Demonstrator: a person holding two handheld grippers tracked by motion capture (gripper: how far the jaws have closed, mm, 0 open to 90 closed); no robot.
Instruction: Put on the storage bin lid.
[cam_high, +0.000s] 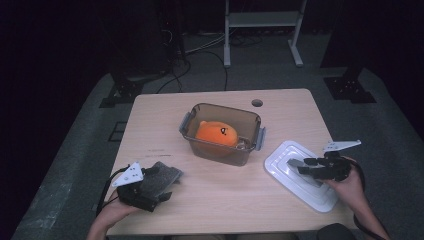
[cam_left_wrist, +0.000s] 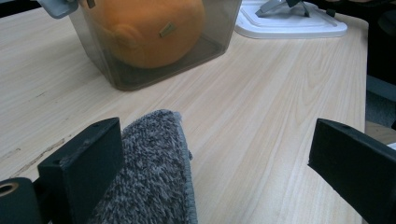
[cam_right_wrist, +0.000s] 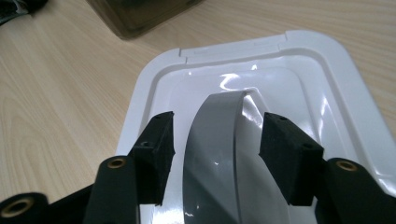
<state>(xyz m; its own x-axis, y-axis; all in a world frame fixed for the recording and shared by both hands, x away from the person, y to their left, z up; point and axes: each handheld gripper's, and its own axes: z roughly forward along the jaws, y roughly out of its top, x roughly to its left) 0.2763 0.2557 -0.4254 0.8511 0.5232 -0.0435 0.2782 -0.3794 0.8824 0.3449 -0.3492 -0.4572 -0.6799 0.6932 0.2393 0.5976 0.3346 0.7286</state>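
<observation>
A clear brown container (cam_high: 200, 109) stands mid-table with an orange plush toy (cam_high: 216, 133) inside it. To its right lies the white lid (cam_high: 280, 165), flat on the table, with a grey handle (cam_high: 296, 162) on top. My right gripper (cam_high: 306, 165) is lowered over the lid. In the right gripper view its jaws straddle the grey handle (cam_right_wrist: 215, 154), and a gap shows on each side. My left gripper (cam_high: 167, 184) rests at the front left, open wide. A grey fuzzy cloth (cam_left_wrist: 149, 172) lies against its left finger (cam_left_wrist: 84, 158). The toy (cam_left_wrist: 149, 28) shows through the container wall.
The wooden table (cam_high: 225, 200) has a round cable hole (cam_high: 257, 103) at its far edge. Beyond the table stand a white frame (cam_high: 262, 20) and dark stands with cables on the floor. Bare wood lies between the cloth and the lid.
</observation>
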